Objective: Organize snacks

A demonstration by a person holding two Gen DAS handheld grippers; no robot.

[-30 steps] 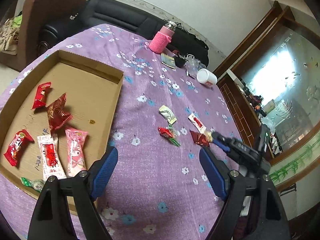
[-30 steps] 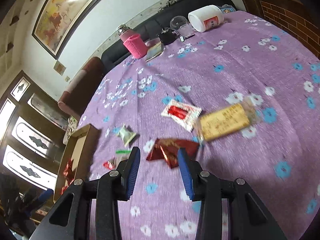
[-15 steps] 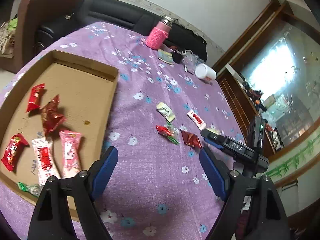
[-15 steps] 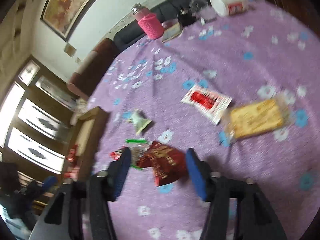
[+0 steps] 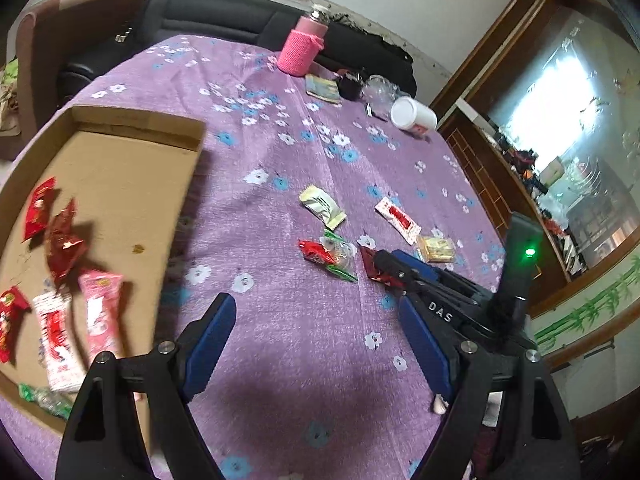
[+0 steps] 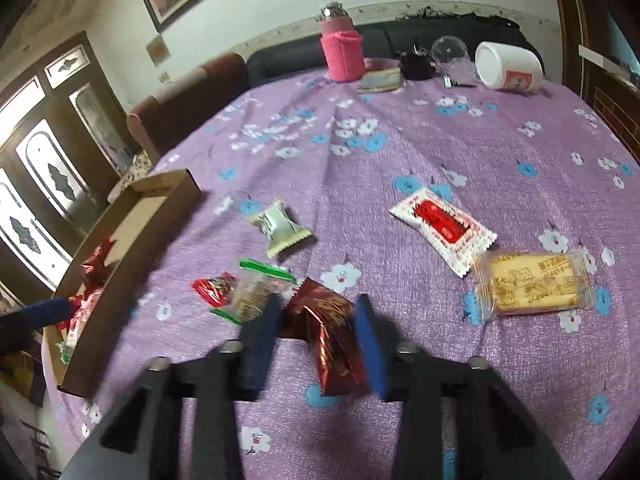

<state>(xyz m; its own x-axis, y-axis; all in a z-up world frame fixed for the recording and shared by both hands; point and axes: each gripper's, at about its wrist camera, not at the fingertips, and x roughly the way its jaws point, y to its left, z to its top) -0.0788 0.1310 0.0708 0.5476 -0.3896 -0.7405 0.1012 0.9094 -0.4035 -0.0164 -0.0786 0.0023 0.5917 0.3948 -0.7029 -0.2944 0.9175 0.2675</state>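
Your right gripper (image 6: 316, 320) is down low over the purple flowered tabletop (image 6: 460, 152), fingers spread apart on either side of the dark red foil snack (image 6: 328, 328). The packet sits right between them, lying on the cloth. I can't tell if the pads are touching it; the shot is a bit blurry there.

Just beside it on the left are a small bright red packet (image 6: 212, 290) and a clear green-edged one (image 6: 256, 288), touching each other. Further back sits a pale green packet (image 6: 280, 228). Off to the right you've got a white-and-red packet (image 6: 440, 224) and a clear-wrapped biscuit (image 6: 528, 284), edges just about meeting.

Your left gripper (image 5: 320, 348) hangs over bare cloth, fingers wide open, holding nothing. The cardboard tray (image 5: 120, 184) is right next to it on the left with several red and pink snacks already inside.

Along the far edge of the tabletop: a pink-sleeved bottle (image 6: 342, 48), a clear glass (image 6: 450, 50) and a white jar (image 6: 508, 66) tipped on its side.
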